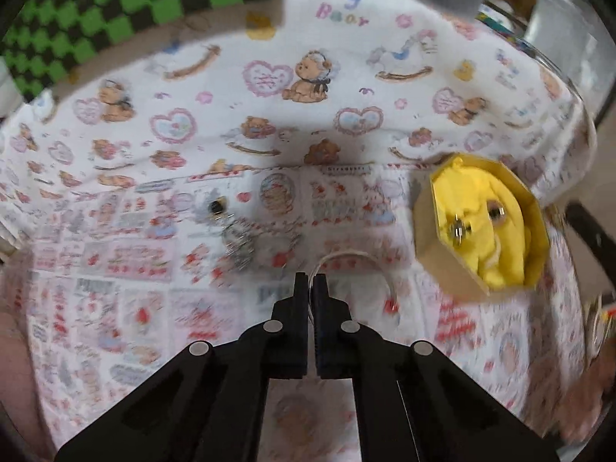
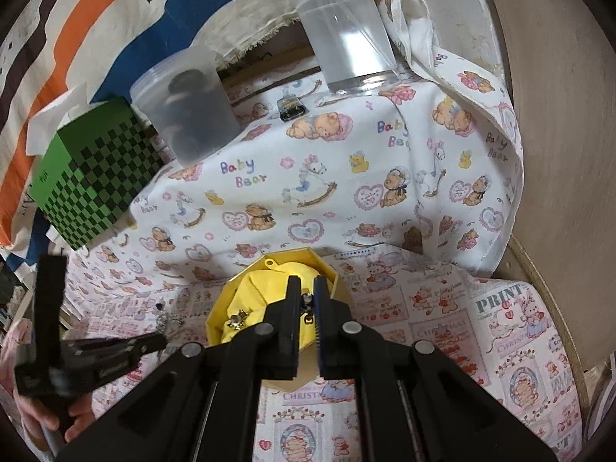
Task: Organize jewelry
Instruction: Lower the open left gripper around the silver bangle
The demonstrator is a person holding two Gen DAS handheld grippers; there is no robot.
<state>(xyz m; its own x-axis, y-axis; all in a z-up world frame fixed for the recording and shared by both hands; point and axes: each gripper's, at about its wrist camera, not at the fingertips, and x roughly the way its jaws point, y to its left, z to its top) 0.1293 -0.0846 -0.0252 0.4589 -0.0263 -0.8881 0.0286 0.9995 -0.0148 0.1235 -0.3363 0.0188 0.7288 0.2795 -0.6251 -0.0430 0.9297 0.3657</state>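
Bracelet [image 1: 352,265] pinched in left gripper [image 1: 311,283], jewelry box [image 1: 481,227] right.

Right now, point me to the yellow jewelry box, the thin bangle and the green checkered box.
yellow jewelry box [image 2: 333,269], right wrist view, on its far yellow rim.
thin bangle [image 1: 348,255], left wrist view, on the top of its arc beyond the fingers.
green checkered box [image 2: 104,188], right wrist view, on its checkered side face.

We count one yellow jewelry box [image 2: 331,265], two earrings [image 1: 458,231] in it, and one bangle [image 1: 354,258]. We see two plastic containers [image 2: 184,107], one checkered box [image 2: 96,192] and two grippers [image 1: 311,283].
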